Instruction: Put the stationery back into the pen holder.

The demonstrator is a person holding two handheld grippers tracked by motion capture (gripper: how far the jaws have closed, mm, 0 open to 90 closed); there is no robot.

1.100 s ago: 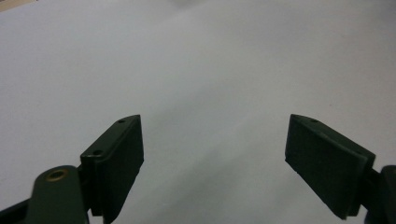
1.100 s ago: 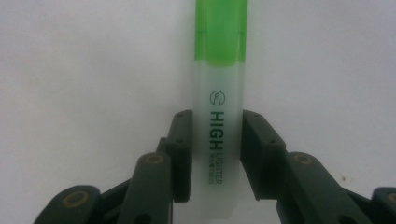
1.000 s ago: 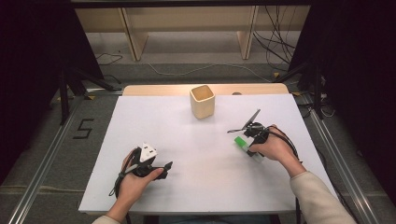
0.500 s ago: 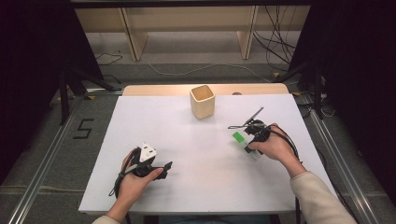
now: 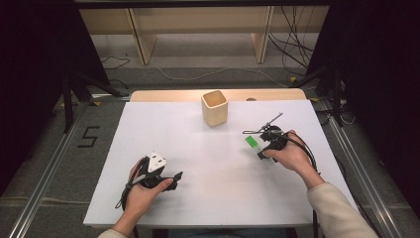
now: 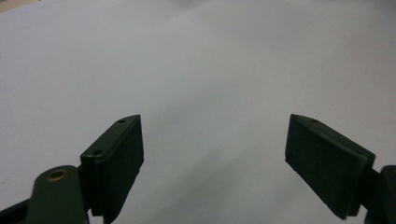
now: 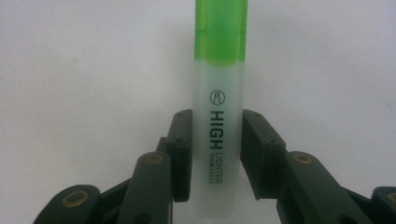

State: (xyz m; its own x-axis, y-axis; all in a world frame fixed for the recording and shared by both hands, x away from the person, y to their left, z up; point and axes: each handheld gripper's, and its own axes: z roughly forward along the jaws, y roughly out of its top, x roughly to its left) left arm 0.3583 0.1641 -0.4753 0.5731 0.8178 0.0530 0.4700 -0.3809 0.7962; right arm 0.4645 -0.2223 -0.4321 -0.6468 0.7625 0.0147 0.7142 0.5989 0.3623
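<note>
Highlighter pinched, cup not yet reached

My right gripper (image 7: 215, 154) clamps the highlighter (image 7: 219, 93) over the table (image 5: 198, 148), short of the wooden cup (image 5: 214, 107); held near its tail (smooth barrel), it could slip. Left gripper (image 6: 233, 163) gapes empty.

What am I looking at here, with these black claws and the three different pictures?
No robot here: a person sits at a white table and holds a hand-held gripper in each hand, a tool with two black jaws that squeeze together. The high view comes from a camera above, looking down on the table. The other two come from small cameras riding on each tool, looking along its jaws.

The left hand-held gripper lies low over bare table near the front edge, its jaws wide apart with nothing between them. The right hand-held gripper is closed on a green highlighter, pads pressing both sides of its pale barrel. In the high view the pen's green end sticks out toward the table's middle. A light wooden cup stands near the far edge.
</note>
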